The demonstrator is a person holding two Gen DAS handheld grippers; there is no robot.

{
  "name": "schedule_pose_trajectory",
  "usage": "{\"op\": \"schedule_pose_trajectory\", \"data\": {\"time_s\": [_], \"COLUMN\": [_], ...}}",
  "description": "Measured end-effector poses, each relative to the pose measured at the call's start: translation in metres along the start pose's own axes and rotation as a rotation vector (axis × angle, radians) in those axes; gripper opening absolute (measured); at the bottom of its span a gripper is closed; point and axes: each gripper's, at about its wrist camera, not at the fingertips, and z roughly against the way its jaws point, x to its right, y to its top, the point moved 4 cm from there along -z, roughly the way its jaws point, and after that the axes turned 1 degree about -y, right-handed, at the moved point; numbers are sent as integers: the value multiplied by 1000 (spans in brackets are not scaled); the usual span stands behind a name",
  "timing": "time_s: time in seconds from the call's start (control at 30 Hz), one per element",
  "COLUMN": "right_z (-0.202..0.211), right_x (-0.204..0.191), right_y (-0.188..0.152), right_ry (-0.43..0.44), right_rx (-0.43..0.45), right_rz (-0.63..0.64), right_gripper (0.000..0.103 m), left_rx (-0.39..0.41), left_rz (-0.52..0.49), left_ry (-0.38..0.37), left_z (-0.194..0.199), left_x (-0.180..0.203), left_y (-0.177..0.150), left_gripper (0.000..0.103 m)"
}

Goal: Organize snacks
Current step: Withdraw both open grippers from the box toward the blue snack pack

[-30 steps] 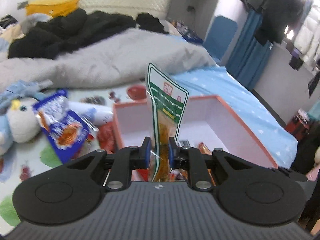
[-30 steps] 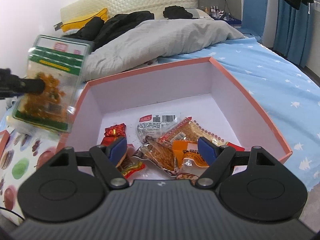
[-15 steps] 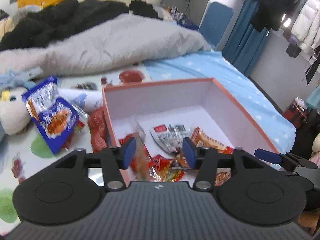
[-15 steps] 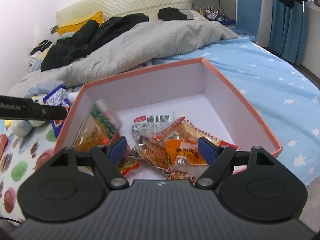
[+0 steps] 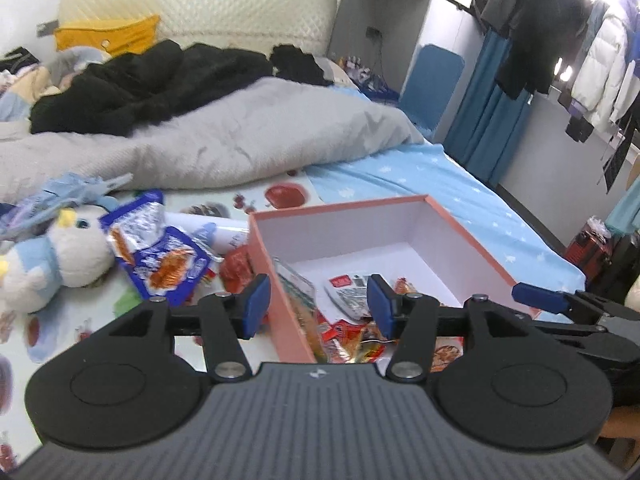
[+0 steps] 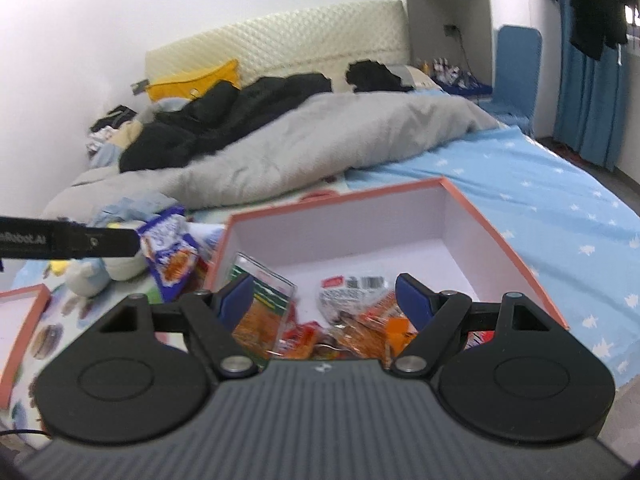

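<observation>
In the left wrist view, the left tool (image 5: 318, 306) stands wide apart and holds nothing. Its left finger is outside the left wall of the orange box (image 5: 280, 292), and its right finger is over the inside, so this wall's edge runs between the two fingers. The box lies on the bed, open at the top, with white inner walls. The green packet (image 5: 298, 286) leans against the inner side of the left wall, tilted. Other small snacks lie in the near part of the floor, and the far part of the floor is bare. To the left of the box, on the fruit-print sheet (image 5: 80, 312), there is a blue snack bag (image 5: 160, 256) and just beside it a plush toy (image 5: 60, 256). Some red packets (image 5: 236, 270) lie close to the outside of the box wall. The right tool (image 5: 538, 298) shows at the right, near the box's right edge.

In the right wrist view, the right tool (image 6: 324, 302) is also wide apart and empty, above the near part of the box (image 6: 496, 240). The green packet (image 6: 264, 304) stands tilted in the near left corner, partly behind the left finger. A white barcode packet (image 6: 354, 292) and orange snacks (image 6: 384, 320) lie between the fingers. The left tool's finger (image 6: 80, 238) reaches in from the left edge, outside the box, over the blue snack bag (image 6: 172, 248). A grey duvet (image 6: 320, 148) lies beyond the box, apart from its far edge.
</observation>
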Motion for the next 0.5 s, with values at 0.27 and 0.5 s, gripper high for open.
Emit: {"op": "schedule_pose_trajectory", "data": {"time_s": [0.27,0.5], "right_z": [14,24], "right_x": [-46,-89], "right_y": [-10,-34], "right_ry": [73,110], "right_rx": [-4,-26], "right_rz": [27,99], "right_gripper": [80,80], "left_rx": [29,36], "left_rz": [95,173], "left_ry": [16,42], "left_z": [48,75], "left_x": [-38,-70], "left_y": [-25,-63], "left_gripper": [59,59]}}
